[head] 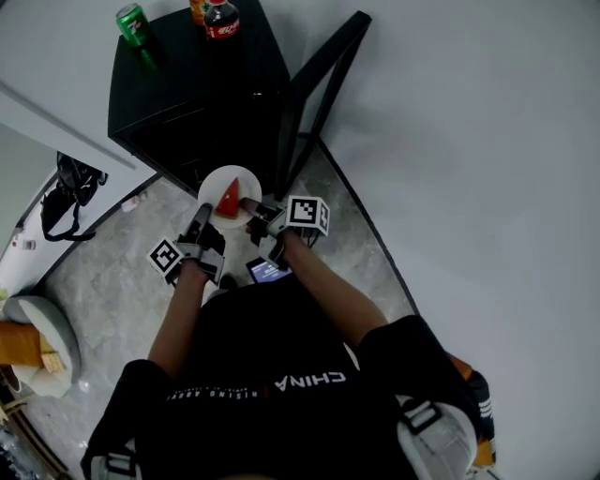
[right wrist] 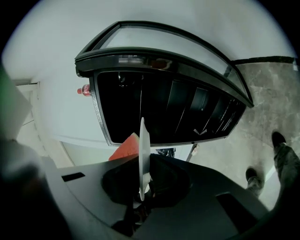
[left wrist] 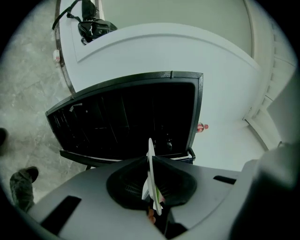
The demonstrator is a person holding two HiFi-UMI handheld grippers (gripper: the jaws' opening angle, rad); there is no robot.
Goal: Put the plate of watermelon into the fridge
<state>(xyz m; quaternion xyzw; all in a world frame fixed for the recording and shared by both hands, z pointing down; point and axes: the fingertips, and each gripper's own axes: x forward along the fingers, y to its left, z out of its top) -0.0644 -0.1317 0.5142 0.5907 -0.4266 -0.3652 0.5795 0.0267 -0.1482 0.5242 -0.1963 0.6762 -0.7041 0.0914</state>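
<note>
The left tool is closed on the near-left rim of the white plate. The right tool is closed on the near-right rim. In each gripper view the plate runs edge-on between the dark pads, so it is carried by two narrow rim grips. A red wedge of watermelon lies on the plate, about in its middle. The plate hangs above the grey floor, just in front of the low black fridge, whose door stands swung open to the right.

The step in hand looks like the carry into the opening. To do it well, both tools should travel together at one height. Any twist between them would tilt the plate and let the wedge slide (rim grips give little hold against that). The approach should be low and straight and keep clear of the door edge. The plate should settle flat on a shelf before either tool lets go.

Inside, the fridge is dark. Faint shelf bars show, but I cannot tell what they carry. On top stand a green drink and a cola bottle.
</note>
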